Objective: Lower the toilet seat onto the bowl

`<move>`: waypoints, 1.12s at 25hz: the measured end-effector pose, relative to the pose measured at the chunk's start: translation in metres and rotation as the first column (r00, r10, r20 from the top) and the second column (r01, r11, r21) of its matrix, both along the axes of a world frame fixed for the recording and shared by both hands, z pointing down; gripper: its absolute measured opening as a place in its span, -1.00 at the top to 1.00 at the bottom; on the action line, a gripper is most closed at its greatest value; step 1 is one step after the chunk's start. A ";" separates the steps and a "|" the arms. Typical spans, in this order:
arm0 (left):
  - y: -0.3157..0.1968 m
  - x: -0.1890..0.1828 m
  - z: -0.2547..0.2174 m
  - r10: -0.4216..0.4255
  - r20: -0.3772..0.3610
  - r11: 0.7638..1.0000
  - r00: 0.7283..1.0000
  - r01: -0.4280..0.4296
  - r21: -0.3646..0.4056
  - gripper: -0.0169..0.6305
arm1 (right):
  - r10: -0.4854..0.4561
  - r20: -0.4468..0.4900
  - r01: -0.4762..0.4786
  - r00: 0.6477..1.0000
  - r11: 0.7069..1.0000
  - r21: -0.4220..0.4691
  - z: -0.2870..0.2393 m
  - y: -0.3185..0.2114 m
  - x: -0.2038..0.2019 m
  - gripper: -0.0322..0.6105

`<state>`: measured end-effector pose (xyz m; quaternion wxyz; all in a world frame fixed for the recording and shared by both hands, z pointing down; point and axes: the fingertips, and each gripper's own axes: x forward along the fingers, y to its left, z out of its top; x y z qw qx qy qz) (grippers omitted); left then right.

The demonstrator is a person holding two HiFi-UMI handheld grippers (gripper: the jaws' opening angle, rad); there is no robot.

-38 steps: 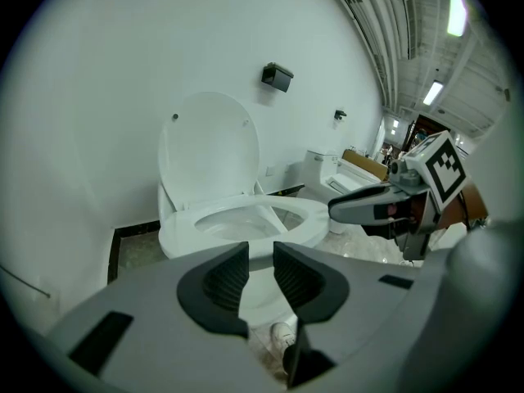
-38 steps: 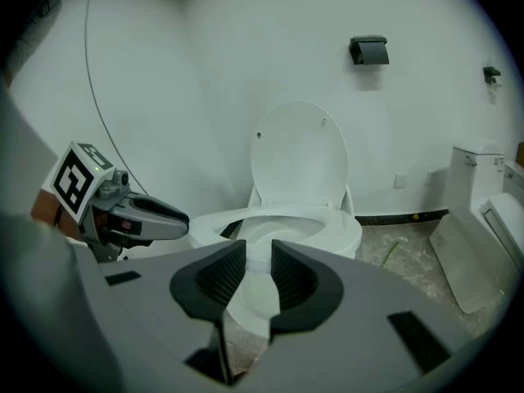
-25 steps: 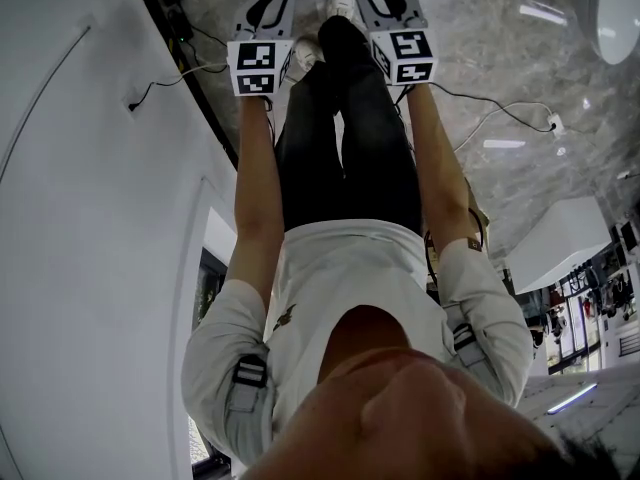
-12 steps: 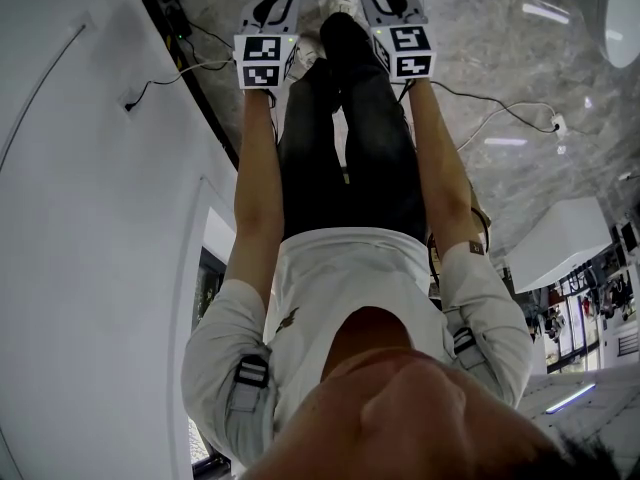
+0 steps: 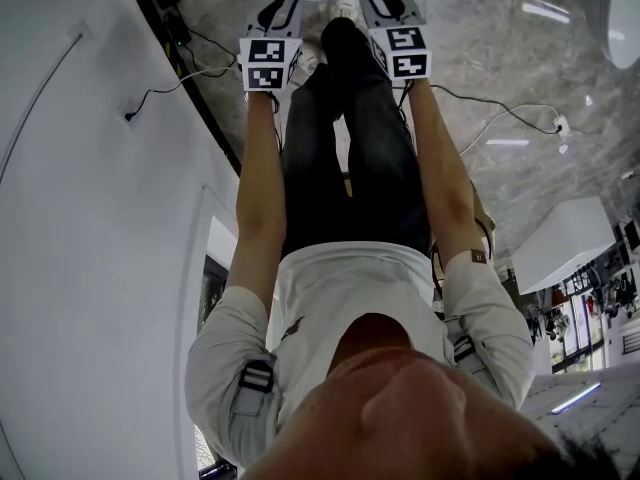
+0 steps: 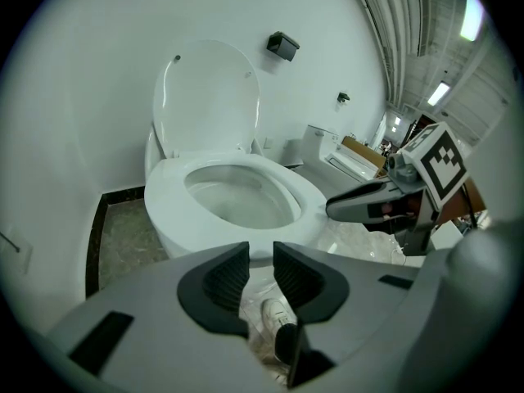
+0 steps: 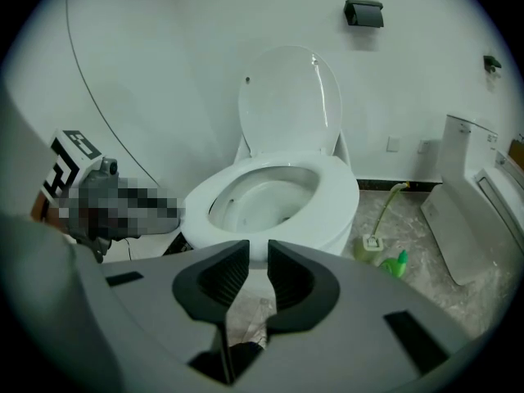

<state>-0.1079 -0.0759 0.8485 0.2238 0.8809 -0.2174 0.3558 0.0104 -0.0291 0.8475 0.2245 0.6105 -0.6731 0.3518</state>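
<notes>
The left claw [image 6: 260,256] and right claw [image 7: 257,256] hang side by side, short of the toilet, each with a narrow gap and nothing between its jaws. The right claw's jaws have just been closing. Straight ahead of both, the toilet seat [image 7: 336,191] seems to lie flat on the bowl [image 6: 164,219], though the wide lens makes that hard to confirm. Beyond it the lid [image 7: 286,97] stands upright. The lowering looks finished. If a ring is folded against the lid, the next move is to reach up and ease it forward gently.
</notes>
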 end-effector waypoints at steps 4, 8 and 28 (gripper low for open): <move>0.000 -0.001 0.013 -0.003 0.004 1.000 1.000 0.003 -0.014 0.63 | 0.002 -0.005 -0.002 1.000 1.000 -0.025 0.013 0.000 -0.001 0.63; 0.000 -0.001 0.023 -0.007 0.002 1.000 1.000 0.007 -0.013 0.63 | -0.014 -0.034 0.012 0.999 0.999 -0.042 0.024 -0.001 -0.002 0.63; 0.011 -0.010 -0.043 -0.015 -0.053 0.997 0.998 0.019 0.075 0.63 | -0.041 -0.109 0.047 0.993 0.997 0.061 -0.044 0.014 -0.010 0.64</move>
